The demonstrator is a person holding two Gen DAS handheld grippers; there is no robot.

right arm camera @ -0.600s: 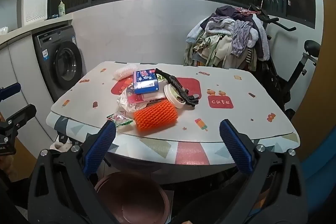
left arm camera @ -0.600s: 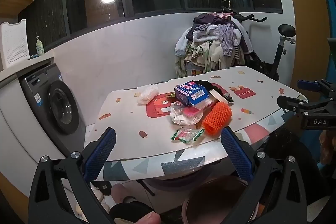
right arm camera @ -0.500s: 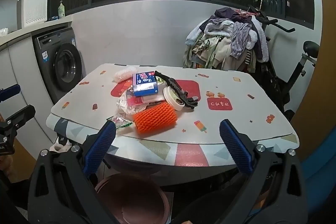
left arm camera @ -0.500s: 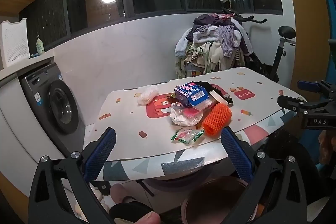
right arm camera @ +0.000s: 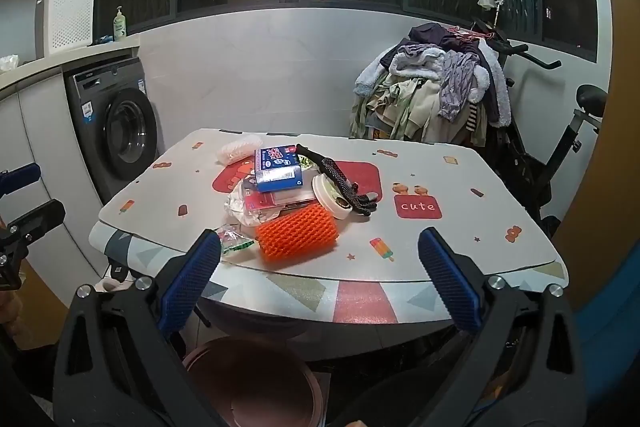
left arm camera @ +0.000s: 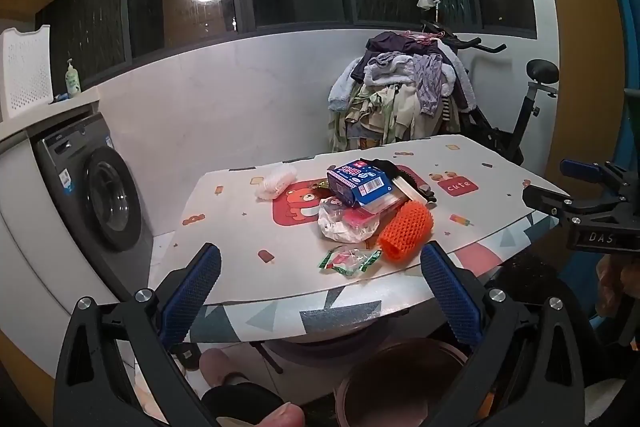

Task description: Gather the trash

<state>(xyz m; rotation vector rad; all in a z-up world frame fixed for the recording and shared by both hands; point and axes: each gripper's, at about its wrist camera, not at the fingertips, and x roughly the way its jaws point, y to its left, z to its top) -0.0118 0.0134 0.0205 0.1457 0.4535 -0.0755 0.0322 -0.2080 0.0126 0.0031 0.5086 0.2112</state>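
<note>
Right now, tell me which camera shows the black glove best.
The right wrist view: the black glove lies fully visible across the white lid. In the left wrist view, the blue box hides most of the glove.

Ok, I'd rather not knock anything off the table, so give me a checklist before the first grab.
1. Left gripper open and empty: ok.
2. Right gripper open and empty: ok.
3. Bin under the table's near edge, mouth uncovered: ok.
4. Orange mesh sleeve and green wrapper nearest, nothing on top: ok.
5. Blue box lying flat on the table: not ok, stacked on wrappers.
6. Black glove free of the round lid: cannot tell.
</note>
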